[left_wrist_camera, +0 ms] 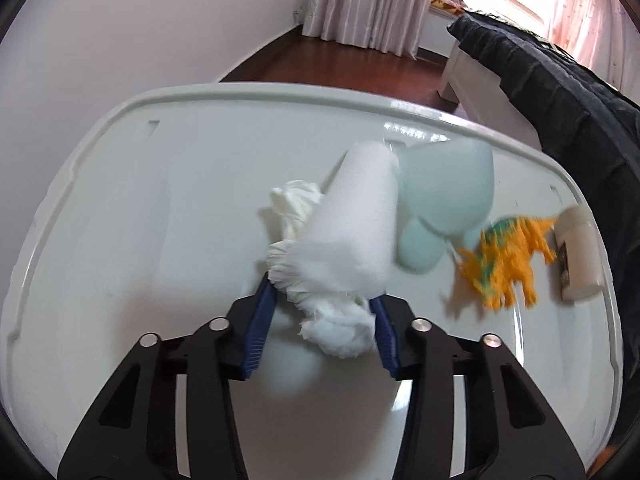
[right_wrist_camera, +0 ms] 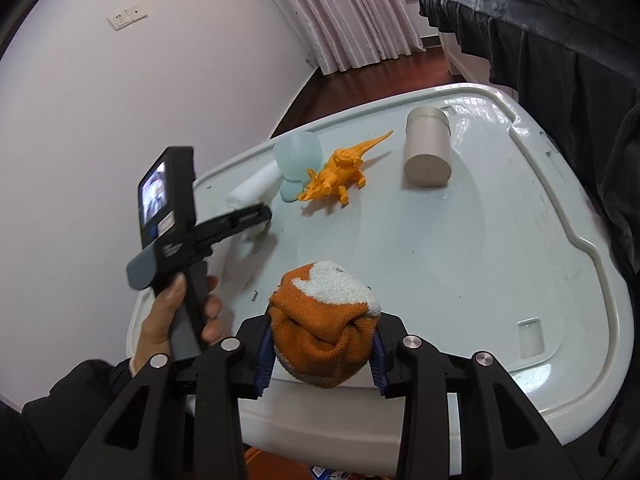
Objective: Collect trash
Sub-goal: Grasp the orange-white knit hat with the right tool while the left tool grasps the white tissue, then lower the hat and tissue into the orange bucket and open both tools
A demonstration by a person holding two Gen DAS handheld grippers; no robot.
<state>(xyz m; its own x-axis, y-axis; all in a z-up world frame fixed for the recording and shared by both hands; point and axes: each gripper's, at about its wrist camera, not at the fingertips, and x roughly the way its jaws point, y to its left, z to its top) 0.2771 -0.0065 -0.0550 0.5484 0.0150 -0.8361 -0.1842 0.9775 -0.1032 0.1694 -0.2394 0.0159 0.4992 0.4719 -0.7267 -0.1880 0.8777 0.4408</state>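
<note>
Left hand-held gripper (left_wrist_camera: 322, 312): we see its two blue pads pinching one crumpled white tissue wad (left_wrist_camera: 336, 264), lifted just above the worktop (left_wrist_camera: 120, 200).
Right hand-held gripper (right_wrist_camera: 322, 350): we see it clamped on one orange-and-white knitted sock (right_wrist_camera: 324, 320), near the worktop's front edge.
Hands: we count one bare hand (right_wrist_camera: 176, 320), gripping the left tool's handle.
Tissue: one wad; we cannot tell whether its far end touches the cup.
Cups: one pale blue translucent cup (left_wrist_camera: 444, 196), lying on its side just beyond the tissue.
Toys: one orange dinosaur (right_wrist_camera: 340, 172), just beside the cup.
Jars: one beige cylindrical jar (right_wrist_camera: 428, 148), apart from the dinosaur on the far right.
Worktop: one white plastic surface with a raised rim.
</note>
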